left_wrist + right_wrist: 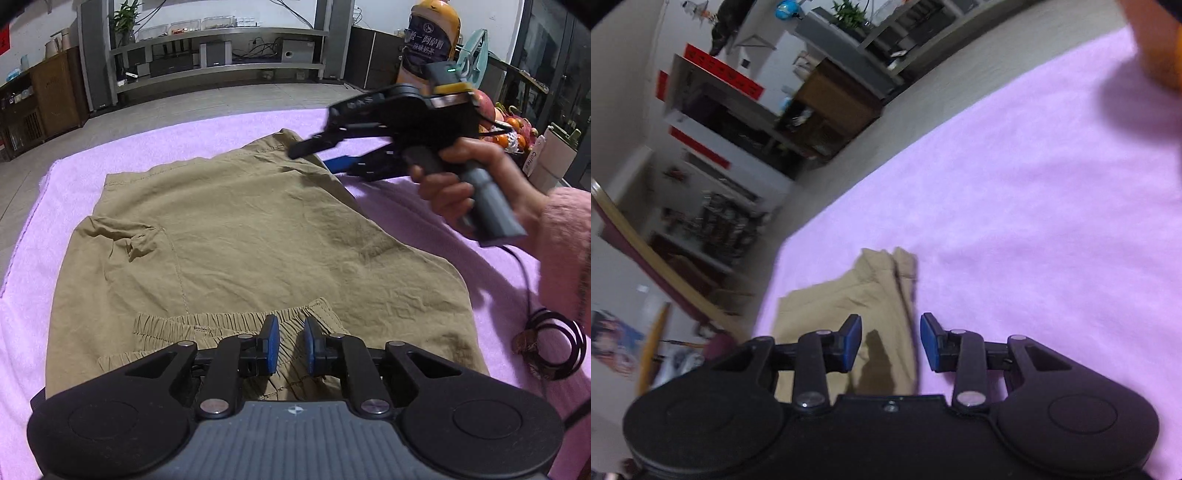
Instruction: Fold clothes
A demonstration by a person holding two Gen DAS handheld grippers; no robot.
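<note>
Left wrist view: tan shorts (236, 236) lie flat on a pink blanket (424, 221), the elastic waistband nearest the camera. The left gripper (291, 345) sits right at that waistband, its blue pads (272, 345) drawn close with a narrow gap; whether they pinch the cloth I cannot tell. Over the shorts' far right corner a hand (458, 177) in a pink sleeve holds the right gripper (321, 153), its fingers parted.

Right wrist view, blurred: the right gripper (891, 341) hovers above the shorts (849, 295) near the blanket's (1015, 192) edge, pads (852, 343) spread with nothing between them.
</note>
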